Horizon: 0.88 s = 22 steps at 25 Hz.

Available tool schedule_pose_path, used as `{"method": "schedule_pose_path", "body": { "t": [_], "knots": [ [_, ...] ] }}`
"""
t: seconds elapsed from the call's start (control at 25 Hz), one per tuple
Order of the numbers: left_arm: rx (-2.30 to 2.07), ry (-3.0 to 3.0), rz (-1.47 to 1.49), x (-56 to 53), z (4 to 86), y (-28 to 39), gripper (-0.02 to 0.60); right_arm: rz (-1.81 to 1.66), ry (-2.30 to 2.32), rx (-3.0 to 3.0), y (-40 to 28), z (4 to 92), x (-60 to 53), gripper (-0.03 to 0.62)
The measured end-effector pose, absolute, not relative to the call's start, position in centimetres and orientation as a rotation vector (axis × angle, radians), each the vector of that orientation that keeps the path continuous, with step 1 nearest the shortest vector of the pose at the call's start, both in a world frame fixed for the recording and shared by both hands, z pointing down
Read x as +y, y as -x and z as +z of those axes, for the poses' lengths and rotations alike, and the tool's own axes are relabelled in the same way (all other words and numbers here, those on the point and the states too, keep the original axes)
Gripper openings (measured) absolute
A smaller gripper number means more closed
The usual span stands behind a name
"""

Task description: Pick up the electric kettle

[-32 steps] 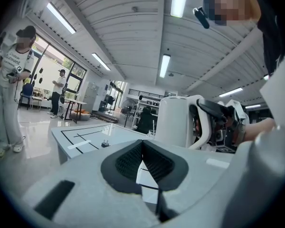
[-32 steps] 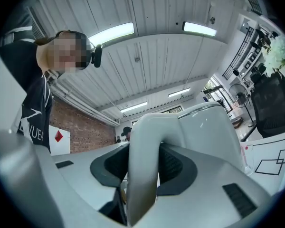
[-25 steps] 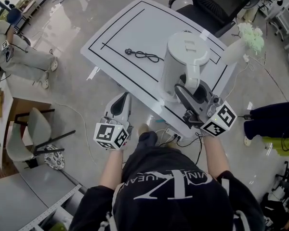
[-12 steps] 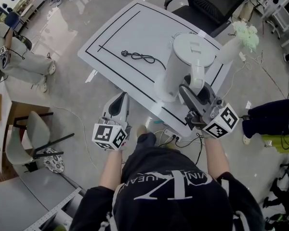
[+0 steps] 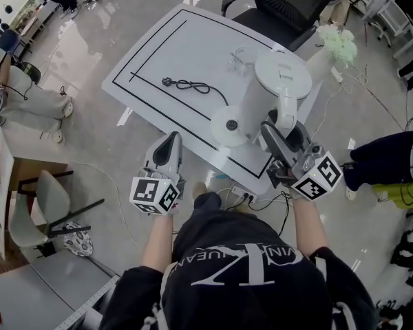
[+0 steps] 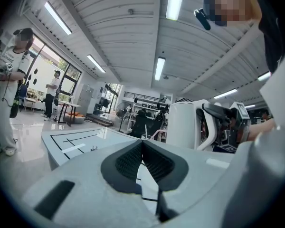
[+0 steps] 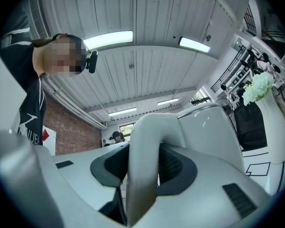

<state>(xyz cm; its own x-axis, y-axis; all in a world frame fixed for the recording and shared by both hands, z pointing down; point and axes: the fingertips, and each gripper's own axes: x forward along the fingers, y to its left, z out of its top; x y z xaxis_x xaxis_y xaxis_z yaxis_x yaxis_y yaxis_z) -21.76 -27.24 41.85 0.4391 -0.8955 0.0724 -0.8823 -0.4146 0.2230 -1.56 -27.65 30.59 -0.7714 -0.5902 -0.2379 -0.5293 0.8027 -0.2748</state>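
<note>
White cylindrical electric kettle (image 5: 265,95) over right part of white black-lined table (image 5: 158,53). Its curved white handle (image 7: 142,175) clamped between right gripper (image 5: 281,135) jaws. Round white disc, dark centre (image 5: 228,126), at kettle's foot. Left gripper (image 5: 169,143) off table's near edge, jaws together, empty. Black cord (image 5: 193,86) well apart.

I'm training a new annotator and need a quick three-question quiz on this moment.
1. True or false: the left gripper holds the kettle.
2. What is the right gripper clamped on? A) a plug B) the kettle's handle C) a chair
3. Fill in: the black cord lies on the white ____.

Key: 1 false, its jaws are shut on nothing. 2 B. 3 table.
</note>
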Motion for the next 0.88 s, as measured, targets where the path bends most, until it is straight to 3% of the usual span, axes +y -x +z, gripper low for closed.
{"method": "schedule_pose_path", "body": {
  "t": [0.88],
  "knots": [
    [-1.490,-2.515,-0.100,-28.2,41.0,18.8,0.005,-0.250,1.081,2.592,-4.6,31.0,-26.9,0.144]
  ]
}}
